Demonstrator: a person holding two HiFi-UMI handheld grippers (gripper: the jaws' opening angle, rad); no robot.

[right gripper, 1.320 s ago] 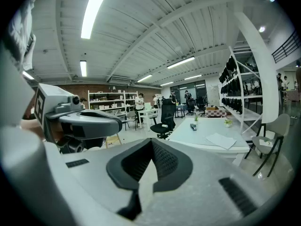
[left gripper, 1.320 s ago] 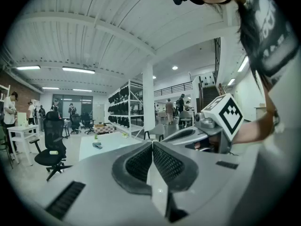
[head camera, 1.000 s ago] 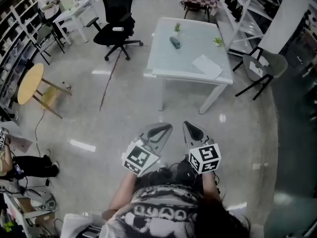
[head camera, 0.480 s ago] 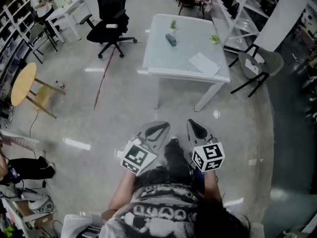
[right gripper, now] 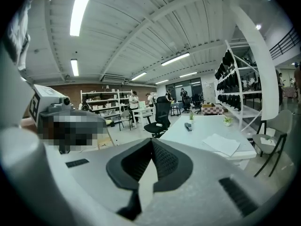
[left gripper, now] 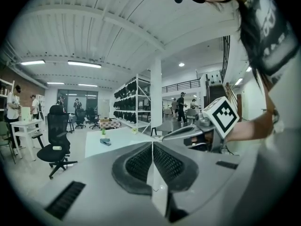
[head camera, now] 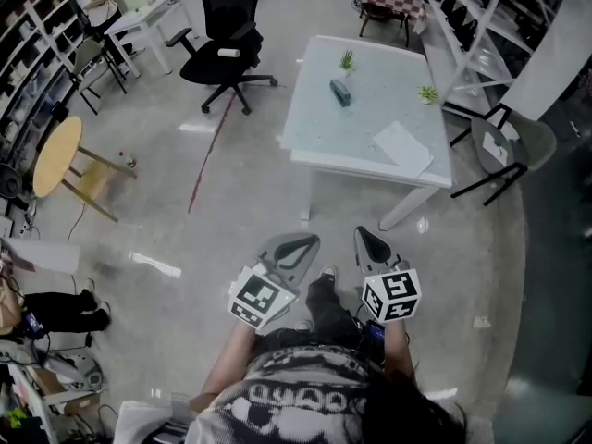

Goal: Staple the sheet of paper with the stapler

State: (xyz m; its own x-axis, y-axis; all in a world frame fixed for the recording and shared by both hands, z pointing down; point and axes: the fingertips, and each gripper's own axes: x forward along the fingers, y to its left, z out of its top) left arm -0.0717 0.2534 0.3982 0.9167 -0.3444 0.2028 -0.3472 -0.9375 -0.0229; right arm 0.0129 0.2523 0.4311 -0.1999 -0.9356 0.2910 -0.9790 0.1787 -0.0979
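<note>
The sheet of paper (head camera: pixel 402 148) lay by the white table's (head camera: pixel 319 132) near right corner, the stapler (head camera: pixel 341 92) well apart farther back, the table showing slightly nearer than a second before, with the left gripper (head camera: pixel 305 241) and right gripper (head camera: pixel 363 237) over the floor, both pairs of jaws pressed together, empty.

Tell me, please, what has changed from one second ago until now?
The person has stepped toward the table: it shows slightly nearer in the head view, and a shoe now appears between the grippers. Nothing was gripped or released. The left gripper and right gripper stay shut and empty, side by side; the stapler and sheet of paper lie untouched on the table.
</note>
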